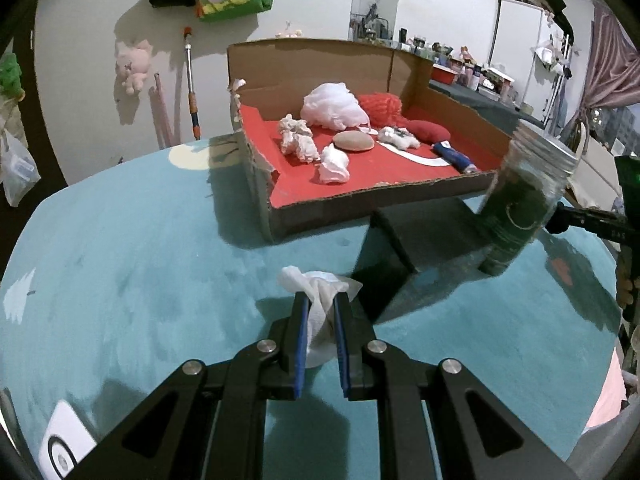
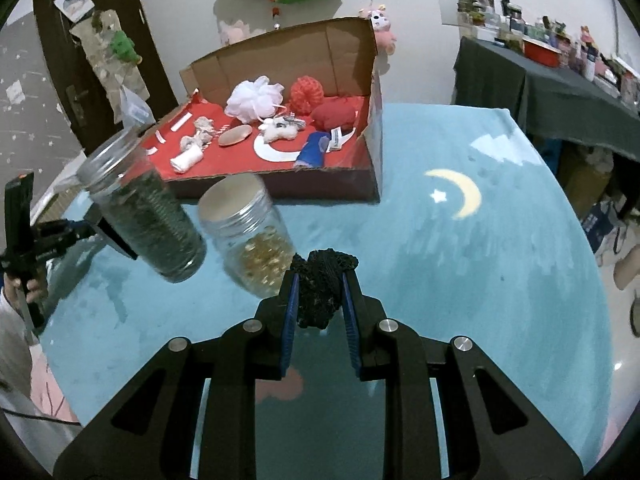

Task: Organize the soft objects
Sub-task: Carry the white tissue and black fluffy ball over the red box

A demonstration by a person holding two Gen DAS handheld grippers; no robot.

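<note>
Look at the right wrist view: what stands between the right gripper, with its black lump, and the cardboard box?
A glass jar of yellowish bits stands between the right gripper, shut on the black lump, and the cardboard box; beyond it is bare blue tablecloth.

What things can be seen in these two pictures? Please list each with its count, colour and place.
cardboard box: 1, brown with red floor, on the blue cloth
bath puffs: 2, white bath puff and red bath puff, back of the box
tan oval pad: 1, middle of the box
red pouch: 1, right side of the box
blue tube: 1, front right of the box
glass jars: 2, jar with dark green filling and jar with yellow filling, in front of the box
blue cloth: 1, moon print, covers the table
white tissue: 1, between the jaws of the left gripper
black mesh wad: 1, between the jaws of the right gripper
</note>
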